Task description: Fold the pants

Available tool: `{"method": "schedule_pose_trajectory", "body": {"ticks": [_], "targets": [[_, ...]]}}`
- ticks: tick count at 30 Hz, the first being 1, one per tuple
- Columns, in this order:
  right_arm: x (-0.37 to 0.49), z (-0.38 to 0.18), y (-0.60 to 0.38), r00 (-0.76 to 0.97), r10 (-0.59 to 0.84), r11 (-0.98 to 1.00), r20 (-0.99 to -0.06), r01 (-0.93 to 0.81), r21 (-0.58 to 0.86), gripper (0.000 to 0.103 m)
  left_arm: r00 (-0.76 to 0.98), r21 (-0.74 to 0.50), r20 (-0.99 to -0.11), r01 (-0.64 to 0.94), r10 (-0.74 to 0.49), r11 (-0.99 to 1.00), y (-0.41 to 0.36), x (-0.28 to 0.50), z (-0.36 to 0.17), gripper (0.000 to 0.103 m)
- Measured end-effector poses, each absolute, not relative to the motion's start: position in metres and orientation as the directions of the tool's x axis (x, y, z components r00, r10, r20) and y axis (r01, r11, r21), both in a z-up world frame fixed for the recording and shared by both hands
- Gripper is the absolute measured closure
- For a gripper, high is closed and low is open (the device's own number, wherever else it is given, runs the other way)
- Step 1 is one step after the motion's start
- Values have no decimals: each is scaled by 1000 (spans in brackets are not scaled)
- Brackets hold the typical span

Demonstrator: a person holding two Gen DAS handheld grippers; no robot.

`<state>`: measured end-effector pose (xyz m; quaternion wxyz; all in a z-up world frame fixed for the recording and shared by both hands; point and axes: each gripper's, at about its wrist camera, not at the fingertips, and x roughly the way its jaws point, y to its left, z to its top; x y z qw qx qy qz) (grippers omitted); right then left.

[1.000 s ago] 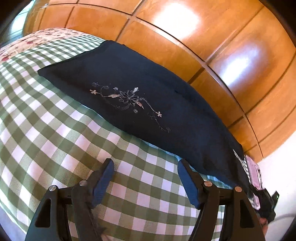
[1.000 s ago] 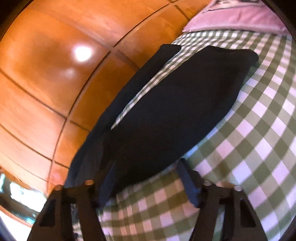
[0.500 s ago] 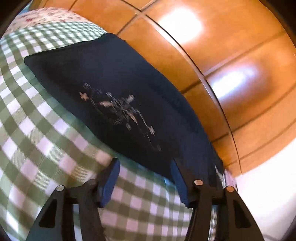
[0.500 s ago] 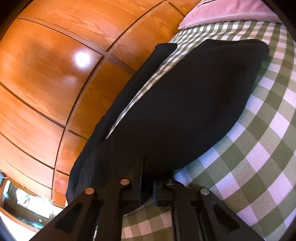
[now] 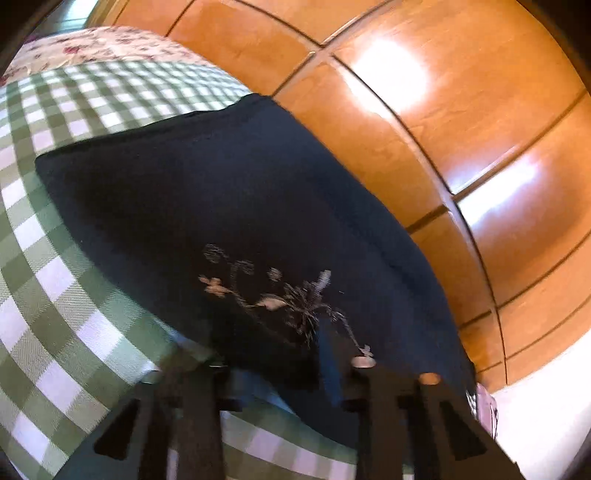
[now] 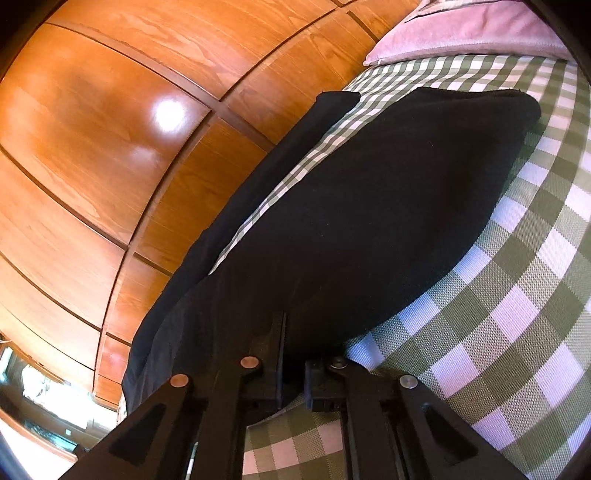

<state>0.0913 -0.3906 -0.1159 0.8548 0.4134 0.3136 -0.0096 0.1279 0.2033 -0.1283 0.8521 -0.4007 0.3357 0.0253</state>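
Note:
The dark navy pants (image 5: 229, 206) lie flat on the green and white checked bedspread (image 5: 55, 280), with pale floral embroidery (image 5: 273, 299) near my left gripper. My left gripper (image 5: 273, 365) is at the near edge of the pants, its jaws astride the cloth edge and still apart; the image is blurred. In the right wrist view the pants (image 6: 369, 206) spread ahead, with one leg along the wall. My right gripper (image 6: 293, 373) is shut on the near edge of the pants.
A glossy wooden panelled wall (image 5: 424, 110) runs along the far side of the bed and also shows in the right wrist view (image 6: 110, 129). A pink pillow (image 6: 469, 33) lies at the head. A floral cloth (image 5: 99, 48) lies at the far end.
My right gripper closed on the near edge of the pants. My left gripper moved forward onto the pants' edge and its jaws narrowed.

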Motion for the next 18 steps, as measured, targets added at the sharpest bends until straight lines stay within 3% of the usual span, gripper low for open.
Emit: {"method": "schedule_pose_trajectory", "body": {"ticks": [3,7,13,18], "targets": [[92,-116,-390,803,235,666,-547,277,693,97,785,-712,-568,-316,-249,627,212,125,-136,94],[92,-115,-391,801,235,664,-551,282,693,98,774,-658,-596,-318,-214,682,203,121,-123,96],[80,-101,-393,809,199,690,-554,286,665,96,817,-655,-530,-224,-227,722,208,87,-90,97],[61,-99,-401,804,209,690,-556,282,666,96,815,-640,-528,-196,-239,743,208,60,-79,97]]}}
